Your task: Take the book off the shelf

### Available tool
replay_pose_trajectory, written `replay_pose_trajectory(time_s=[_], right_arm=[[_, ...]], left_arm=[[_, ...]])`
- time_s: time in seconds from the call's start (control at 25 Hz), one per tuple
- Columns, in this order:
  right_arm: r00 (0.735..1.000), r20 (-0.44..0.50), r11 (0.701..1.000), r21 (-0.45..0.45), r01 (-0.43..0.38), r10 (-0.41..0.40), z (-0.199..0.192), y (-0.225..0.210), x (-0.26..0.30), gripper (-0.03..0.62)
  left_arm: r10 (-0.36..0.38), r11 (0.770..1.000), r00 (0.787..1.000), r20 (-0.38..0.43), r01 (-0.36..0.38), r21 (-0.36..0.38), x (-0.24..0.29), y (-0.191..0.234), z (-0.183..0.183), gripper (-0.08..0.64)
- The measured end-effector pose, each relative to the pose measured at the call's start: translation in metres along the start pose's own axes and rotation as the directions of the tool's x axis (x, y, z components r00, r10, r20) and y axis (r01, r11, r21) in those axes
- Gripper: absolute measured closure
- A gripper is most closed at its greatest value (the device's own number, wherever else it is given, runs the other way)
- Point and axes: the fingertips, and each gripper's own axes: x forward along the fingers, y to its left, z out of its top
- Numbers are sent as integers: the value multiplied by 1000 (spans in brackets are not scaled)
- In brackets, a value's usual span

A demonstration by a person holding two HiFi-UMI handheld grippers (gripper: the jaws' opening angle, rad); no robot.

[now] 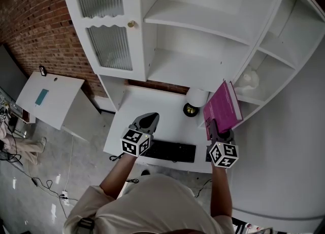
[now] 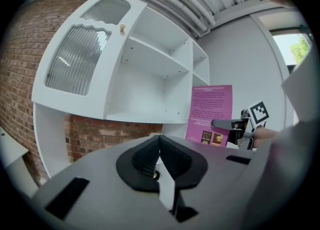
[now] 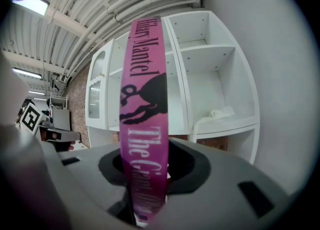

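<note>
The glossy magenta paperback book (image 3: 142, 124) carries the only legible print. In the right gripper view its spine reads "Hilary Mantel" in dark letters above a black silhouette figure (image 3: 147, 99). Below that figure pale letters begin "The Giant" — the words after it are too blurred to read. In the left gripper view the book's back cover (image 2: 210, 112) shows blocks of small print and two tiny cover pictures — none of it readable.

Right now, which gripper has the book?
The right gripper: its jaws clamp the pink book at the spine. The left gripper is shut with nothing between its jaws.
</note>
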Motion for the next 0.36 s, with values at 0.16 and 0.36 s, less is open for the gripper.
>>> replay_pose_trajectory(time_s=[0.16,0.36], right_arm=[[1000,-1,1000,3,1,-1,-1,1,1,451],[1000,3,1000,1,-2,2,-1,4,1,451]], left_arm=[[-1,1000,1000,-1,1,-4,-1,0,-1,565],[-3,1000,1000,1,3,-9,-2,-1,-2,565]])
